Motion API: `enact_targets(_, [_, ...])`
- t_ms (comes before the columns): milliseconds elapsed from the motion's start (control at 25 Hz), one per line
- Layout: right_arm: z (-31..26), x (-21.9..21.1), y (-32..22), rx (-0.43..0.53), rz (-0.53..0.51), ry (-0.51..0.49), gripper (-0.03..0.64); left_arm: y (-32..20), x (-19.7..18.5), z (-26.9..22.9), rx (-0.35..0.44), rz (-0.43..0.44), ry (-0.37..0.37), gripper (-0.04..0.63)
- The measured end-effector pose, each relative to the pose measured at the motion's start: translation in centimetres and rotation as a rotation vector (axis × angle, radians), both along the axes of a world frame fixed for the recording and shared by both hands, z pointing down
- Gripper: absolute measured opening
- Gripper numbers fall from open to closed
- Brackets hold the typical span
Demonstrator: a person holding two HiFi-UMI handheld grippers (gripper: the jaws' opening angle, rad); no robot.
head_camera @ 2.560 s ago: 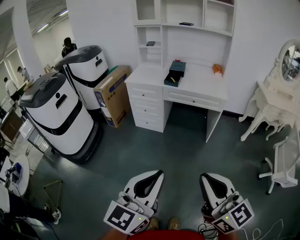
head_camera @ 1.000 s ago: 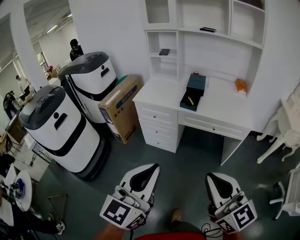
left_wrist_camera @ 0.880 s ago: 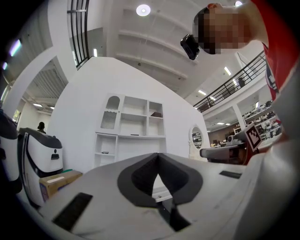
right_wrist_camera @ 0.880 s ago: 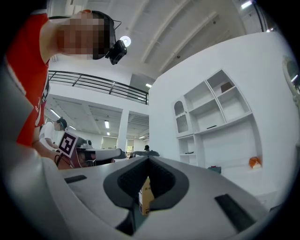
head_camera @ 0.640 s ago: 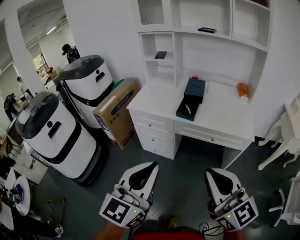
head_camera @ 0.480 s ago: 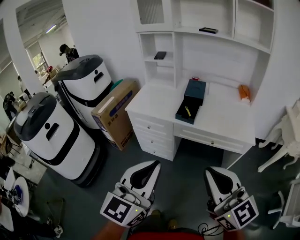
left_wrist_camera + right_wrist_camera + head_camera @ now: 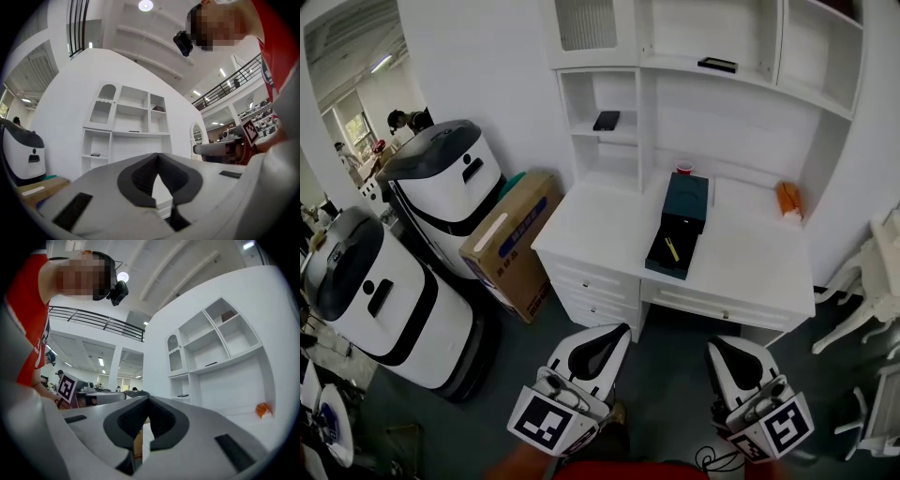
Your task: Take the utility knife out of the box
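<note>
Left gripper [image 7: 612,334] and right gripper [image 7: 718,349] were shut and empty, bottom of frame.
Jaw tips met with nothing between; farther up at mid-frame, the yellow utility knife [image 7: 671,249] lay inside the open dark box [image 7: 686,199] on the white desk [image 7: 591,225], well apart from both.

no legible text, blue print on cardboard box [image 7: 502,248] unreadable

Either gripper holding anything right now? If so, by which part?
Nothing is held. The left gripper and right gripper both have jaws together and empty, short of the desk. The utility knife lies in the open box.
</note>
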State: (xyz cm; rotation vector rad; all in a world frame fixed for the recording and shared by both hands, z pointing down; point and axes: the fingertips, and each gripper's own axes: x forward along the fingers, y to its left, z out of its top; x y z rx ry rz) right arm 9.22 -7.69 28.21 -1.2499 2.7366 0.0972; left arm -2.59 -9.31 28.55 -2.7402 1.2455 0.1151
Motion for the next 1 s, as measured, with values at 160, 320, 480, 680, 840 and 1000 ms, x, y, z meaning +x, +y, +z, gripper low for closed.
enact_targets(160, [0.4,-1.6,-4.6,-0.016,0.036,0.011,0.008,-4.5,-0.7,1.2,-0.064,0.056,-0.041,0.037])
enact_targets(320, [0.5,-2.7,-9.0,-0.028,0.078,0.013,0.008,-9.1,-1.9,1.6,-0.079,0.082,-0.034,0.037])
enact_targets(480, [1.0,-3.2,-12.7,-0.043,0.123,0.021,0.008,-13.0,-2.7,2.2,-0.095,0.105,-0.028,0.037])
enact_targets(680, [1.8,-3.4,-16.5,-0.075,0.137,0.045,0.008,-16.5,-2.2,2.8,-0.114,0.131,-0.025,0.037])
enact_targets(840, [2.8,-3.3,-19.5,-0.095,0.129,0.072,0.008,-19.5,-1.3,3.1,-0.107,0.134,-0.007,0.037])
enact_targets(1000, [4.0,-2.5,-23.1,-0.117,0.115,0.090,0.008,-22.6,0.3,4.0,-0.131,0.128,-0.023,0.037])
